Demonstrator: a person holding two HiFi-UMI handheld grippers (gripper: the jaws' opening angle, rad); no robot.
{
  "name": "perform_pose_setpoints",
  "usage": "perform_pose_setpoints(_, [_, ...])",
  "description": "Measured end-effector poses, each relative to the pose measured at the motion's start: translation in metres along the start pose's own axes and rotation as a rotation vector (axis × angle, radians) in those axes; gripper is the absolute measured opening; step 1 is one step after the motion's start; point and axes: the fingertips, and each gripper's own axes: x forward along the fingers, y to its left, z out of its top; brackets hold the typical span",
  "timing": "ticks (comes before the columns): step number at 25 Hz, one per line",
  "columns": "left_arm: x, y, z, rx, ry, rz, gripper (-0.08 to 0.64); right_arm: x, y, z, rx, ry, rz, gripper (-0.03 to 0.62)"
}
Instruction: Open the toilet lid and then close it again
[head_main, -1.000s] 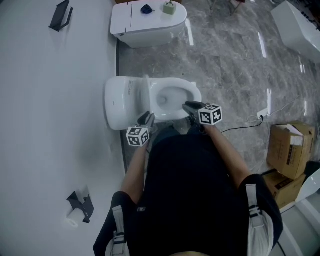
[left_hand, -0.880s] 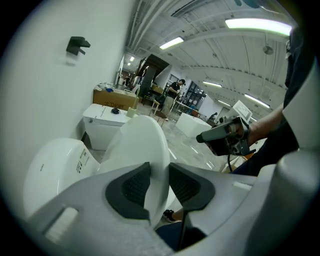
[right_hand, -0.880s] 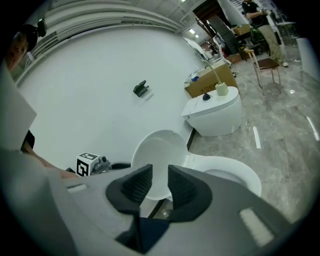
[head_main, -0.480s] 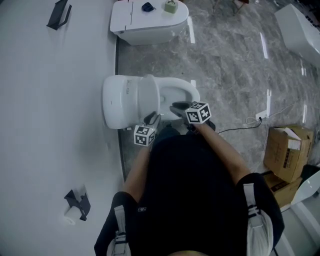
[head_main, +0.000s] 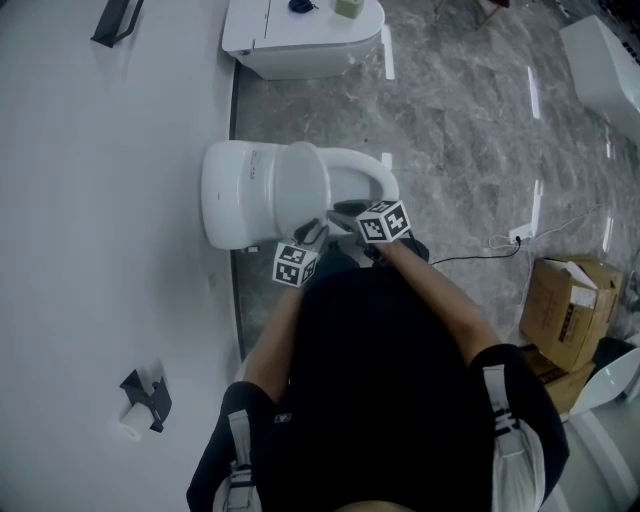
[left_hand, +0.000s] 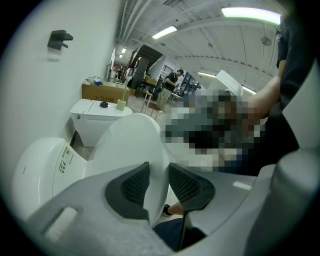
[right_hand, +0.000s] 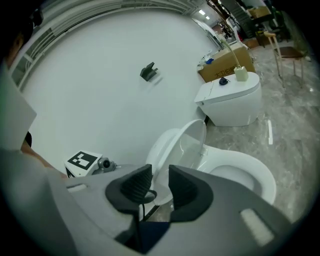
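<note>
Left gripper (left_hand: 159, 184) pinches the toilet lid (left_hand: 127, 142) by its rim, low in the centre of the left gripper view. The lid stands tilted partway over the bowl (right_hand: 252, 175). Right gripper (right_hand: 156, 185) has its jaws a sliver apart with nothing between them, close to the toilet. The danger, I'd say, is that thin-rim pinch on smooth plastic: the lid could slip free and slam down onto the bowl.
</note>
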Motion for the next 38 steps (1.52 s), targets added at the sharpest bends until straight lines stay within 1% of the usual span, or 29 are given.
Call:
perform_pose_setpoints(4, [0.009, -0.008, -0.003, 0.019, 0.036, -0.007, 0.123, -0.002, -0.012, -0.002, 0.025, 0.014, -0.013, 0.11])
perform_pose_setpoints(6, [0.012, -0.009, -0.002, 0.002, 0.039, -0.012, 0.123, -0.002, -0.016, -0.002, 0.035, 0.02, -0.01, 0.11])
perform_pose_setpoints(8, [0.012, -0.011, -0.001, -0.047, 0.033, -0.033, 0.123, -0.002, -0.018, -0.001, 0.046, 0.023, -0.001, 0.11])
perform_pose_setpoints(11, [0.007, -0.011, -0.002, -0.145, 0.004, -0.064, 0.12, -0.001, -0.02, -0.001, 0.063, 0.026, 0.004, 0.111])
perform_pose_setpoints(13, [-0.001, -0.007, -0.007, -0.177, -0.015, -0.047, 0.12, -0.003, -0.027, -0.004, 0.066, 0.037, -0.008, 0.112])
perform_pose_setpoints(16, [-0.014, 0.001, -0.015, -0.204, -0.025, 0.001, 0.112, -0.007, -0.038, -0.007, 0.066, 0.043, -0.015, 0.095])
perform_pose_setpoints(18, [-0.022, 0.004, -0.02, -0.206, -0.022, 0.029, 0.098, -0.012, -0.047, -0.011, 0.076, 0.046, -0.025, 0.089])
perform_pose_setpoints(20, [-0.027, 0.001, -0.024, -0.18, -0.005, 0.047, 0.091, -0.018, -0.057, -0.018, 0.091, 0.052, -0.042, 0.089])
perform_pose_setpoints(23, [-0.027, -0.006, -0.024, -0.146, 0.012, 0.05, 0.082, -0.027, -0.075, -0.027, 0.122, 0.054, -0.064, 0.089])
perform_pose_setpoints(26, [-0.023, -0.014, -0.022, -0.152, 0.001, 0.053, 0.078, -0.033, -0.089, -0.036, 0.149, 0.055, -0.074, 0.089])
perform_pose_setpoints(30, [-0.016, -0.027, -0.017, -0.145, -0.005, 0.053, 0.077, -0.035, -0.098, -0.051, 0.155, 0.089, -0.068, 0.089])
perform_pose_setpoints(34, [-0.007, -0.038, -0.011, -0.164, -0.02, 0.068, 0.078, -0.039, -0.113, -0.059, 0.175, 0.086, -0.068, 0.1])
perform_pose_setpoints(38, [0.001, -0.045, -0.009, -0.186, -0.034, 0.087, 0.077, -0.045, -0.13, -0.067, 0.231, 0.077, -0.054, 0.103])
